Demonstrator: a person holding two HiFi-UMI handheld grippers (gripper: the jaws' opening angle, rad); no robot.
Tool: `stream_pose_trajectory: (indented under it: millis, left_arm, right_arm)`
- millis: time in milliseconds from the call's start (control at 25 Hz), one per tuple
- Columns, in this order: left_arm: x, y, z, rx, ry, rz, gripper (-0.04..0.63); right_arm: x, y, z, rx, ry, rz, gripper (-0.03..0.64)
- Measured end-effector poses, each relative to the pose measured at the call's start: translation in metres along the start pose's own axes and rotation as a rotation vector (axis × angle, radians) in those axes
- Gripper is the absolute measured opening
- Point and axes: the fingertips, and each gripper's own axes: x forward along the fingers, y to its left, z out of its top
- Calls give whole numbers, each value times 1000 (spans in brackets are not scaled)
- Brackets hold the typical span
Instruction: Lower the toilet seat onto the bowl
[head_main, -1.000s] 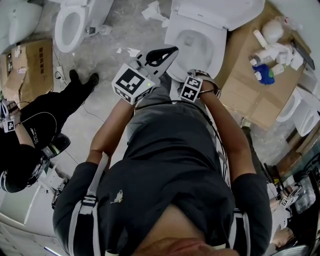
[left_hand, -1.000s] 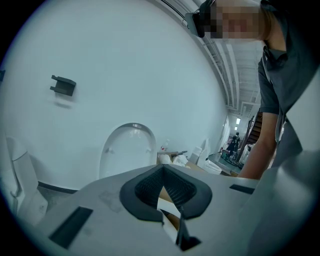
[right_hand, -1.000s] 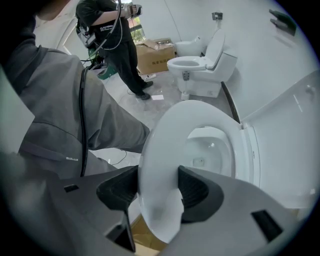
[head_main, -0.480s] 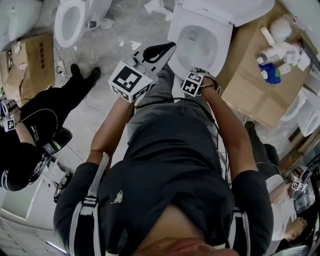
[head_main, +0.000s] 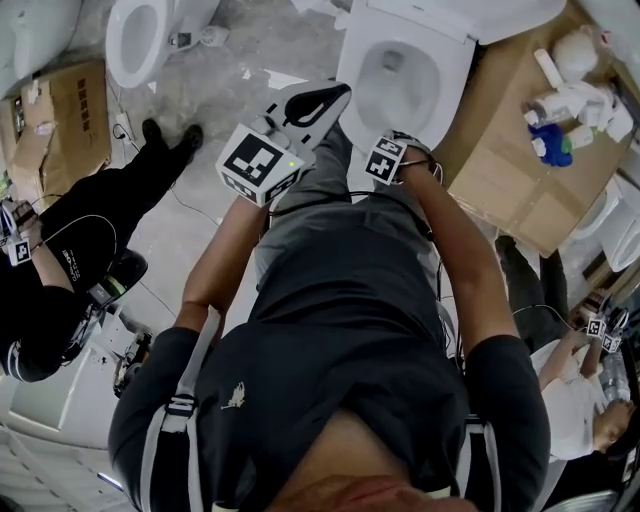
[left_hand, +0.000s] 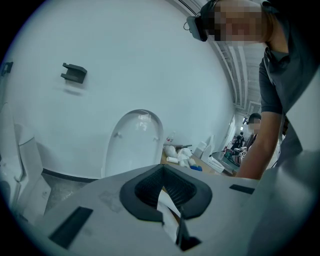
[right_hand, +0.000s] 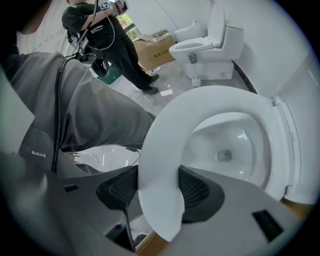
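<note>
Holding the front edge of the toilet seat (right_hand: 160, 132), the right tool (right_hand: 157, 186) is clamped on it, with its dark pads (right_hand: 200, 192) pressing the white rim from both sides. In the right gripper view the seat goes from the tool at 6 o'clock round to its hinge at 3 o'clock. The bowl (right_hand: 232, 145) shows through the ring. The seat looks very low over the bowl, but I cannot tell if it touches yet. The lid (left_hand: 132, 145) stands upright behind the bowl. The left tool (left_hand: 162, 180) is closed with nothing in it. In the head view it waits off to the side, at 10 o'clock of the right one.

To do this bit well, I think the right tool should go down slowly and follow the round path of the hinge, not push straight down. It should hold on until the seat rests all the way round the bowl, so it does not drop and bang. Only then should it let go and slide out toward the person. The left tool should stay out of the way.
</note>
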Motion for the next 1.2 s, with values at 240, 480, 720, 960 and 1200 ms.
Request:
stream_pose_trajectory:
  millis: [240, 480, 720, 960, 1200]
  left_arm:
    - [6, 7, -9, -18, 15, -6, 5]
    - [10, 10, -23, -29, 37, -12, 5]
    - [15, 19, -37, -47, 49, -8, 5]
    - [14, 25, -53, -61, 68, -6, 3]
    - [15, 33, -66, -76, 88, -1, 5]
  right_arm:
    - [17, 0, 1, 3, 7, 41, 252]
    - [35, 1, 0, 12, -4, 83, 253]
    - [51, -8, -3, 55, -16, 126, 250]
    - [67, -11, -4, 74, -8, 156, 247]
    - [86, -13, -5, 76, 17, 154, 245]
